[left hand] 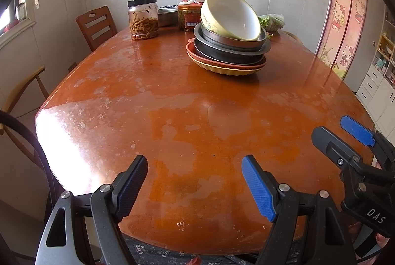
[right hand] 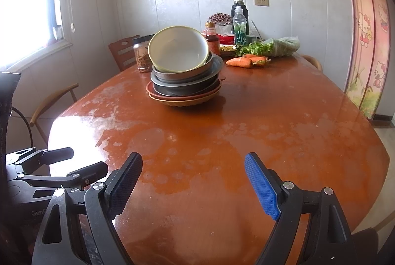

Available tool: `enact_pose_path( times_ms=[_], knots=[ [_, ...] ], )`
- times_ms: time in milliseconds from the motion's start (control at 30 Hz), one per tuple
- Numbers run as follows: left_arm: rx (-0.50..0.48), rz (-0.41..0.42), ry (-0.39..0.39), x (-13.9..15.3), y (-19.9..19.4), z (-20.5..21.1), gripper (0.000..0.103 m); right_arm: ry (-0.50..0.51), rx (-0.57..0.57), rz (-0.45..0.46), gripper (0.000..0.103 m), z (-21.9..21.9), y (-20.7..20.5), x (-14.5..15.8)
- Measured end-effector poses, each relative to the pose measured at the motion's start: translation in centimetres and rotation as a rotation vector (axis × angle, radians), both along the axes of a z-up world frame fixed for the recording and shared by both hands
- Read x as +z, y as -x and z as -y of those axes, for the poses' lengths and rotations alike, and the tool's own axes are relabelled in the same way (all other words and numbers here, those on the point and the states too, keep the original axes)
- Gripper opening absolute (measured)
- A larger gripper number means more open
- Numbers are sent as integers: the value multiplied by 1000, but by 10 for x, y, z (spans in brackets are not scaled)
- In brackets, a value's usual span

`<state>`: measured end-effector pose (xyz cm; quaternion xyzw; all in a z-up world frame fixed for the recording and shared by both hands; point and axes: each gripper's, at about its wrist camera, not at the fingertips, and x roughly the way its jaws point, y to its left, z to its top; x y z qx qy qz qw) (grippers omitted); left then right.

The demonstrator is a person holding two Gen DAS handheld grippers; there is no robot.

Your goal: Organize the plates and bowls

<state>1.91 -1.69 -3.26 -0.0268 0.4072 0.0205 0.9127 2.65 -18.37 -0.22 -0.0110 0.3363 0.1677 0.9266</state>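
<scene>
Right wrist view: both grippers (right hand: 193,184) (left hand: 195,187) stood apart, empty, near counter (right hand: 271,116) edge; tilted top bowl (right hand: 179,49) risked sliding off far stack (right hand: 185,89) if nudged.

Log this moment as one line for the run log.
left hand-held gripper: open, empty | right hand-held gripper: open, empty | bowl: tilted atop dish stack | table: stack untouched

Stacked dishes (right hand: 184,89) hide one another's interiors below the tilted top bowl (left hand: 230,15). Label text on the far jar (left hand: 189,18) is probably too small to read.
</scene>
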Motion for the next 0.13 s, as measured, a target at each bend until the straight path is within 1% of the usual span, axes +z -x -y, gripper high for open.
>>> enact_pose_path(
  times_ms=[133],
  knots=[
    [1,-3,2,0,-1,-1,78,0,-3,-1,86,0,-1,0]
  ],
)
